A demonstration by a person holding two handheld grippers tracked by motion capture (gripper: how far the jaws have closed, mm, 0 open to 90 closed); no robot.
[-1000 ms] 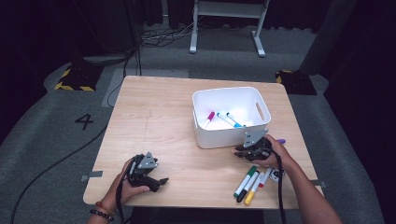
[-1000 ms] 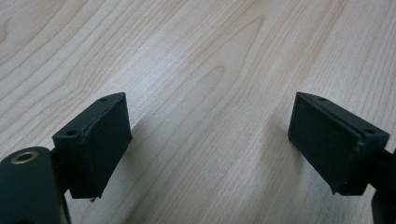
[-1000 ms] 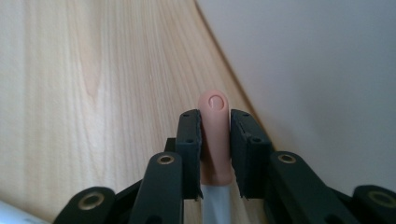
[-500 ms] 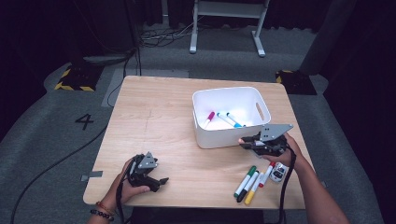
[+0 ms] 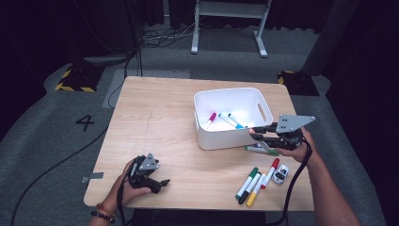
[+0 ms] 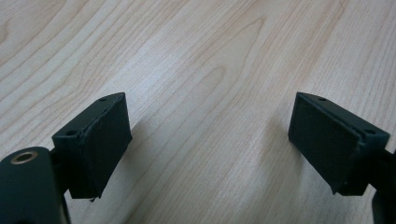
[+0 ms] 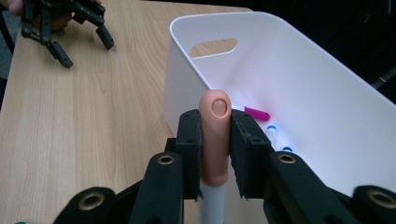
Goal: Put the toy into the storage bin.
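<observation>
My right gripper (image 5: 257, 134) hovers at the front right corner of the white bin (image 5: 226, 92), shut on a marker with a peach cap (image 7: 214, 107) and a pale body. In the right gripper view the cap points over the bin's near wall (image 7: 303, 79). Inside the bin lie a magenta marker (image 5: 210, 117) and a blue-capped marker (image 5: 231, 120). My left gripper (image 5: 160, 182) rests on the table near the front left corner, open, with only bare wood between its fingers (image 6: 100, 140).
Several loose markers (image 5: 254, 181), green, yellow and red among them, lie at the front right with a small white toy car (image 5: 280, 174). Another green marker (image 5: 259, 150) lies under my right gripper. The wooden table (image 5: 155, 113) has open room on the left.
My right gripper has risen from the loose markers with the peach-capped marker in it and moved toward the bin's front right corner. The left gripper has stayed put.
</observation>
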